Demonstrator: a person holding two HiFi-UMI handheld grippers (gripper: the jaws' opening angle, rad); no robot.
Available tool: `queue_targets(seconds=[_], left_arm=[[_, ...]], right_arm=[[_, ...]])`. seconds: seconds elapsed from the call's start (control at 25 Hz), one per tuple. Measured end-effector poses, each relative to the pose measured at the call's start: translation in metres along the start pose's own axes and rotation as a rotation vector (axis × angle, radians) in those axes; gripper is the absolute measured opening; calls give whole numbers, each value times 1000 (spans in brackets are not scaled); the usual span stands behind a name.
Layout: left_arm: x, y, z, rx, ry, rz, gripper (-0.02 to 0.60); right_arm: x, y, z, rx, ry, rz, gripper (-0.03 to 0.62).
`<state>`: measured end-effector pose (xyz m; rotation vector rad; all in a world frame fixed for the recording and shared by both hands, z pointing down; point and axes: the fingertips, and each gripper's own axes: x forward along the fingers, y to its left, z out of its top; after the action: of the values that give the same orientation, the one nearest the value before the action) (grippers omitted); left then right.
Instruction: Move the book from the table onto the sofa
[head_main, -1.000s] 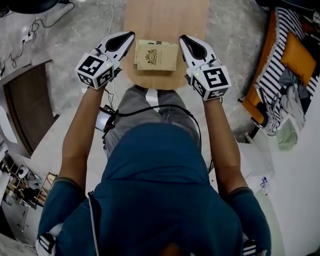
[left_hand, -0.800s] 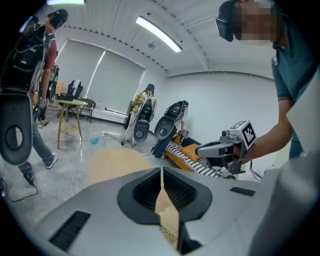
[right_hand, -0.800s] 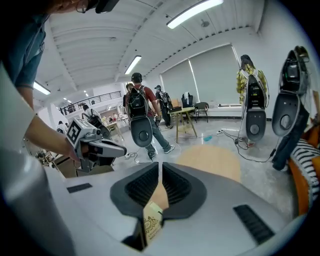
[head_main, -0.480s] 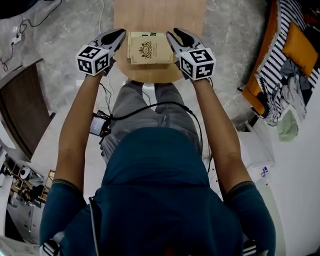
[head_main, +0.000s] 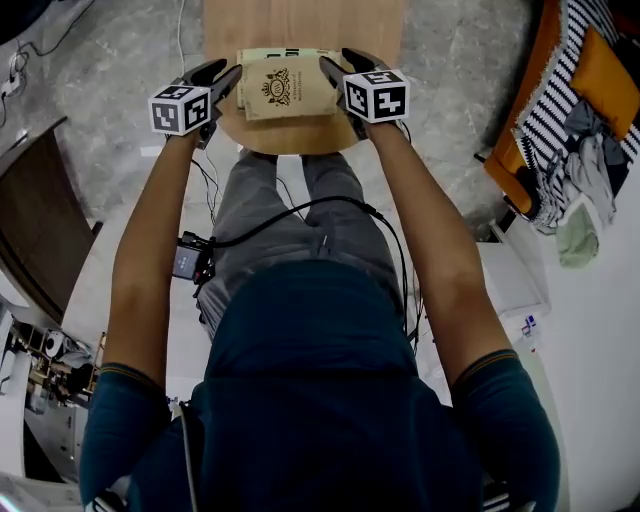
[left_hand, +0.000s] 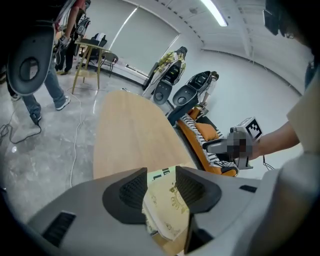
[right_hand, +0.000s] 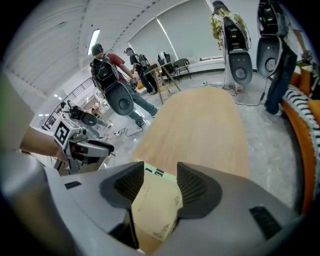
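A tan book (head_main: 280, 87) with a dark crest lies at the near end of the light wooden table (head_main: 300, 25). My left gripper (head_main: 228, 76) is at the book's left edge and my right gripper (head_main: 334, 64) at its right edge. In the left gripper view the jaws of the left gripper (left_hand: 160, 186) are opening around the book's (left_hand: 167, 212) edge, which lies between them unpressed. The right gripper (right_hand: 156, 184) is likewise opening, its jaws straddling the book's (right_hand: 152, 207) other edge. The orange striped sofa (head_main: 545, 100) stands to the right.
Cushions and clothes are piled on the sofa (left_hand: 202, 134). A dark wooden unit (head_main: 40, 215) stands at the left on the floor. People (right_hand: 107, 70), a chair (left_hand: 92, 52) and upright machines (right_hand: 235, 45) are beyond the table's far end. Cables trail on the floor.
Both grippers have come down from above the table to the book's two side edges. Their jaws, shut before, now stand apart around the book.
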<state>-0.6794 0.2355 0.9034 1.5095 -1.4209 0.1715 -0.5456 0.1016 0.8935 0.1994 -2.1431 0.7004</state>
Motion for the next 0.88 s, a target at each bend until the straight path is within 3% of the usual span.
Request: queue_targets(seconds=[0.24,0.88], left_arm=[[32,18,-38,-102,67,12,256],[70,15,-80,-140,150,-28,259]], right_arm=[[24,-24,-39,81,102,14,230],[62,-30,-95,210,198,37,229]])
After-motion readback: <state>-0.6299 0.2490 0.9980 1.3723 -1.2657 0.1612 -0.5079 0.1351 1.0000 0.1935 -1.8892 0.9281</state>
